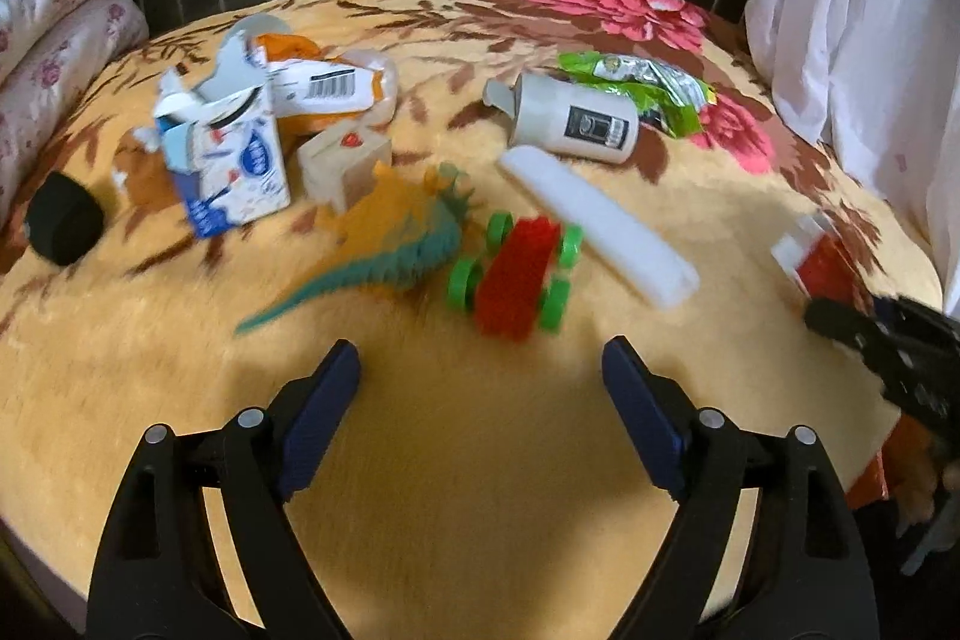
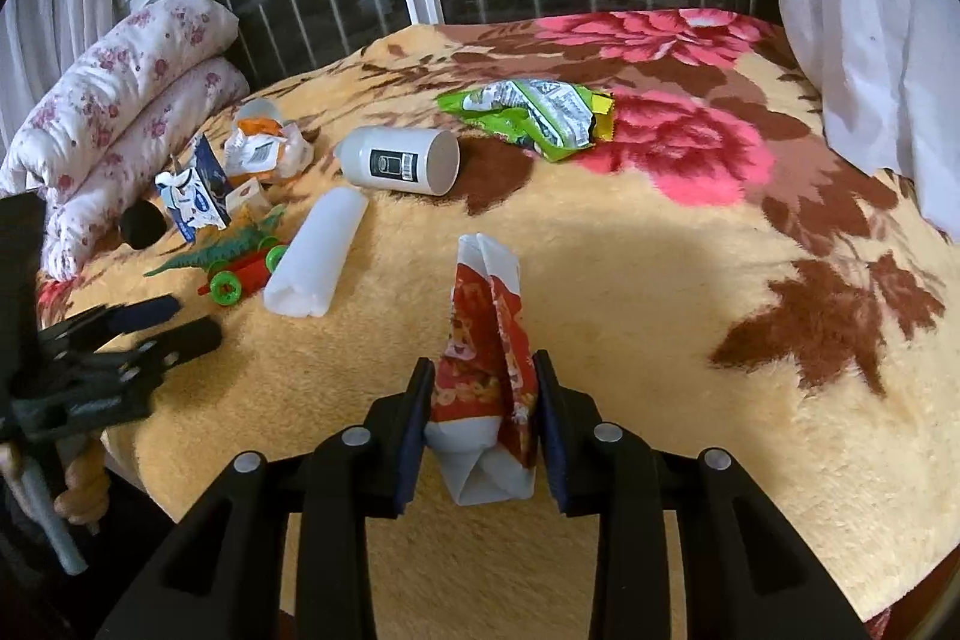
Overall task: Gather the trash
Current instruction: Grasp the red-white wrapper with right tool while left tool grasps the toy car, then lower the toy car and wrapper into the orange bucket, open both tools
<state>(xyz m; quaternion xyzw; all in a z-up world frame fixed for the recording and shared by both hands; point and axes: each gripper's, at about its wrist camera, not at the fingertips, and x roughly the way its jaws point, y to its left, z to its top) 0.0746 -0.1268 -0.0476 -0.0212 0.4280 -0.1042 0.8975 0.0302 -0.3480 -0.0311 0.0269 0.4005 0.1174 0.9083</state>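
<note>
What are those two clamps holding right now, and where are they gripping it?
The right hand-held gripper pinches the red-and-white wrapper near its lower end. The left hand-held gripper is open, holding nothing.

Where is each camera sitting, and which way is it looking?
Left wrist view: sits on the left gripper, looking down across the blanket at the toy car; its own open fingers show.
Right wrist view: sits on the right gripper, looking toward the window; its fingers squeeze a red wrapper.
Both show the white bottle and each other's gripper.
</note>
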